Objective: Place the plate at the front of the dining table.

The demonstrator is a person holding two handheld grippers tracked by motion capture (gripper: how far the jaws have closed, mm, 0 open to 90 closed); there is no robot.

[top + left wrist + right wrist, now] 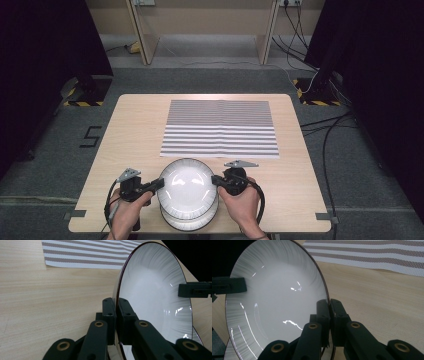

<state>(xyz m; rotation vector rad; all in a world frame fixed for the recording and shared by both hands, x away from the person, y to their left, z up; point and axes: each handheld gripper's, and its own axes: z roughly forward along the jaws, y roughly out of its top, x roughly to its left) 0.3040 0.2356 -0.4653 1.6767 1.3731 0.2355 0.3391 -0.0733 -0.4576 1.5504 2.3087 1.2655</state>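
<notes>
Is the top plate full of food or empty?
Empty. The top plate shows just its shiny white inside with light glints and no food; the left gripper and right gripper pinch its rim.

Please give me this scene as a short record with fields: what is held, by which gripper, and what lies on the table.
held thing: top plate, white with a dark rim
left gripper: shut on the plate's left rim
right gripper: shut on the plate's right rim
under it: second plate, partly covered, near the front edge
further back: striped placemat, flat, apart from the plates
surface: wooden table
</notes>
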